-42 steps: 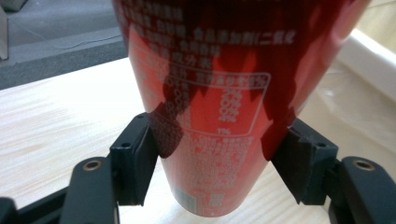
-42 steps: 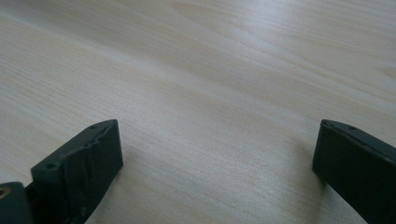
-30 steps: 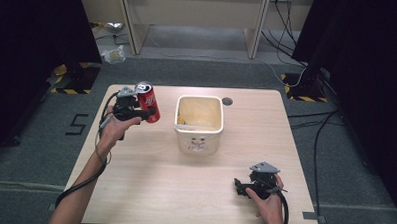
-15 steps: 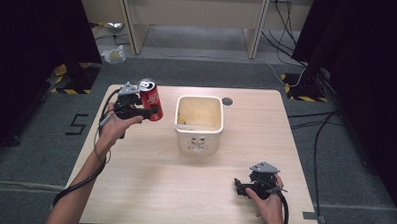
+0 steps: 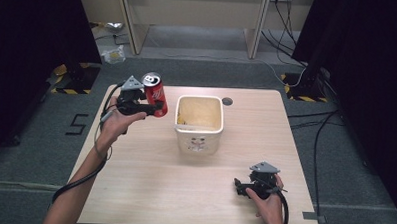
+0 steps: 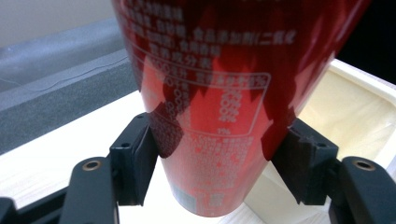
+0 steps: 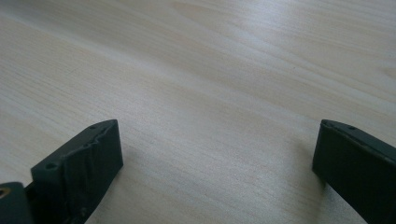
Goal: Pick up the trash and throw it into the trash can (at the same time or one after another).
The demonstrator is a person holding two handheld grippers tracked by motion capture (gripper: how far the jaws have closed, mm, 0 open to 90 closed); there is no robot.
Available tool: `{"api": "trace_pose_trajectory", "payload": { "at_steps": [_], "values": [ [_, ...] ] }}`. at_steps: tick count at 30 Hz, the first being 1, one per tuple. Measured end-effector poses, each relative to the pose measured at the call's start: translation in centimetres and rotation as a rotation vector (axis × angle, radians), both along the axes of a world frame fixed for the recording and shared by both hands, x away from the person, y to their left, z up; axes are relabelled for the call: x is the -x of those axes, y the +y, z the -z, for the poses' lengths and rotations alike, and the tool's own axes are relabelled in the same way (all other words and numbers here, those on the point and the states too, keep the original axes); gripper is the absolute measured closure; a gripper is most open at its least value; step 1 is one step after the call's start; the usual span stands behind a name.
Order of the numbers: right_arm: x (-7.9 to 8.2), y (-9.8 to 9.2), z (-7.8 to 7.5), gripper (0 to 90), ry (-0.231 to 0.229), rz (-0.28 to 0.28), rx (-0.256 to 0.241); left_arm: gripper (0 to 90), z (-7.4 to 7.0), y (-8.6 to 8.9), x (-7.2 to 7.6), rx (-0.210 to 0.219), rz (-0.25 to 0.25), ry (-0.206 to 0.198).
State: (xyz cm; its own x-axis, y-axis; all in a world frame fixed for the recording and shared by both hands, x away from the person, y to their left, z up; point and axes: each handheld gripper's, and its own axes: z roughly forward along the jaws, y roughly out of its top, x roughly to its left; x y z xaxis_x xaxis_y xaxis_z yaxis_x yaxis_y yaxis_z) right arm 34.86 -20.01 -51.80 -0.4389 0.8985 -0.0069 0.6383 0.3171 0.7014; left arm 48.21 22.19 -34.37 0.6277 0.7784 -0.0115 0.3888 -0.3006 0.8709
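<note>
**Red can held up beside the tub**

Table [image 5: 149, 185]: light wood, biggest thing in the high view, grey floor around it. White square tub [image 5: 199, 123] sits approx. mid-table, toward the far edge, open top, pale inside. Left gripper [image 5: 156, 108] is up off the table w/ jaws clamped on the red can [image 5: 154, 93], gripping its lower body from both sides; can tilted, top facing up and away, just left of the tub's rim, not touching it. Left gripper view: can [image 6: 210, 93] between both pads, tub wall [image 6: 345, 112] right behind. Right gripper [image 5: 240, 186] rests near the table's near-right corner, jaws spread wide, nothing between, bare wood under them [image 7: 215, 116].
</note>
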Motion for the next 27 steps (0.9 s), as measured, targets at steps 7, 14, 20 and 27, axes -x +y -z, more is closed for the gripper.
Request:
{"api": "trace_pose_trajectory", "payload": {
  "at_steps": [7,14,20,27],
  "values": [
    [0.0,0.0,0.0,1.8,-0.001,-0.001,0.001,34.3,-0.8,-1.0,0.2,0.009,0.025,-0.004],
    [0.0,0.0,0.0,1.8,-0.001,-0.001,0.002,34.3,-1.5,-2.3,0.3,0.020,0.056,-0.007],
    [0.0,0.0,0.0,1.8,0.000,-0.001,0.000,34.3,-1.9,-3.5,0.4,0.023,0.079,-0.013],
    [0.0,0.0,0.0,1.8,0.001,-0.001,0.002,34.3,-1.9,-4.8,0.4,0.023,0.105,-0.012]
  ]
}}
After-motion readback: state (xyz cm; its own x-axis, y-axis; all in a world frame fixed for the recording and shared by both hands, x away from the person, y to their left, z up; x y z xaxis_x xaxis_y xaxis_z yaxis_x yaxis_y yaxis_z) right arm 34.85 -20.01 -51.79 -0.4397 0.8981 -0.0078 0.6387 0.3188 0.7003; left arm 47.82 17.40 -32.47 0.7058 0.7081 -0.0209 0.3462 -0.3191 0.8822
